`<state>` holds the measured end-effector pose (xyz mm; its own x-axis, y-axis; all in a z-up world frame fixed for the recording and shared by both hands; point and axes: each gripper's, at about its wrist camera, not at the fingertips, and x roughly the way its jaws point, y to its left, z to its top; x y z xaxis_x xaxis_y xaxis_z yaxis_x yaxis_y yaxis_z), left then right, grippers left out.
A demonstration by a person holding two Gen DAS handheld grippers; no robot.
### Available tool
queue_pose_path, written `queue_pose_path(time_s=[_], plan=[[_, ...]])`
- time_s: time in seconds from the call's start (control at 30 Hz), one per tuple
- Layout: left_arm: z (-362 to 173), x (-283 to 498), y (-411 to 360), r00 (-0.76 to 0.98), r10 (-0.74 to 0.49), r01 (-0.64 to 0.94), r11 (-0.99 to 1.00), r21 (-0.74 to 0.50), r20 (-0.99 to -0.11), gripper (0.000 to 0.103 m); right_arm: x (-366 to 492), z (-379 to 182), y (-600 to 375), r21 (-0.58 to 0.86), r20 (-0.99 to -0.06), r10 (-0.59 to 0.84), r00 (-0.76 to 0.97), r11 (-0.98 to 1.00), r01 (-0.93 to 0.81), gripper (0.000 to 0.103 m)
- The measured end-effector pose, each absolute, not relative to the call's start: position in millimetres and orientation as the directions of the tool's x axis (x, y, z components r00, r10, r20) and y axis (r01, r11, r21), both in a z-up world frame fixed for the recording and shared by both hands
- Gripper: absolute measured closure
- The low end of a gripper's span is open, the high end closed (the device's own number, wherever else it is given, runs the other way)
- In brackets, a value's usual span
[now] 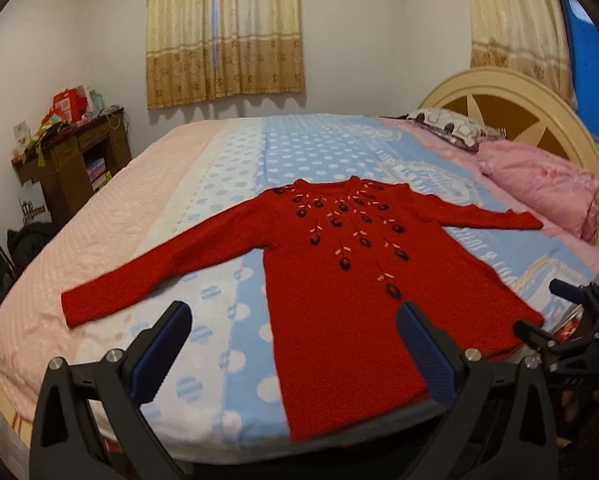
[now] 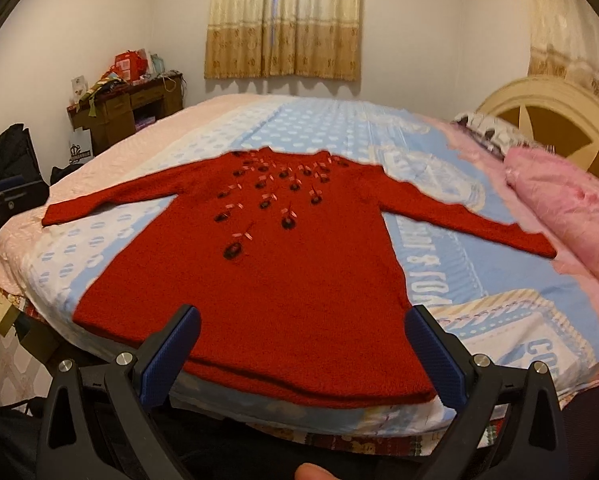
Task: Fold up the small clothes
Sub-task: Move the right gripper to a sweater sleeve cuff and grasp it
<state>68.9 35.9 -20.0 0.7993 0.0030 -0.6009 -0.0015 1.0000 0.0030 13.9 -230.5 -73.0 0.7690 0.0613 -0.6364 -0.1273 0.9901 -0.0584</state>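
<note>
A small red knit sweater (image 1: 339,280) with dark flower trim on the chest lies flat, front up, sleeves spread, on the bed (image 1: 235,184). Its hem is at the near edge. It also shows in the right wrist view (image 2: 283,280). My left gripper (image 1: 295,324) is open and empty, above the near edge, over the sweater's left hem side. My right gripper (image 2: 303,328) is open and empty, above the middle of the hem. The right gripper also shows at the right edge of the left wrist view (image 1: 571,320).
The bed (image 2: 451,240) has a blue polka-dot and pink cover. Pink pillows (image 1: 539,184) and a cream headboard (image 1: 511,92) are at the right. A brown cluttered desk (image 1: 75,152) stands at the far left by the wall. Curtains (image 1: 223,32) hang behind.
</note>
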Motion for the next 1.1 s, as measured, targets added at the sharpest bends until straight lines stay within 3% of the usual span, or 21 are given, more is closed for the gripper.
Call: queue_pose_path(time_s=[0.6, 0.83, 1.1], plan=[[-67, 203, 46, 0.739, 0.015, -0.013, 1.0, 0.009, -0.674, 0.0, 141, -96, -318, -0.048, -0.721, -0.075, 0.689, 0.997, 0.058, 0.001], [-79, 244, 45, 0.721, 0.016, -0.016, 1.0, 0.006, -0.692, 0.0, 178, -94, -358, 0.022, -0.751, -0.08, 0.655, 0.989, 0.145, 0.001], [-90, 287, 56, 0.714, 0.02, -0.038, 0.999, -0.011, -0.699, 0.0, 203, -93, -428, -0.005, -0.772, -0.194, 0.605, 0.954, 0.299, 0.001]])
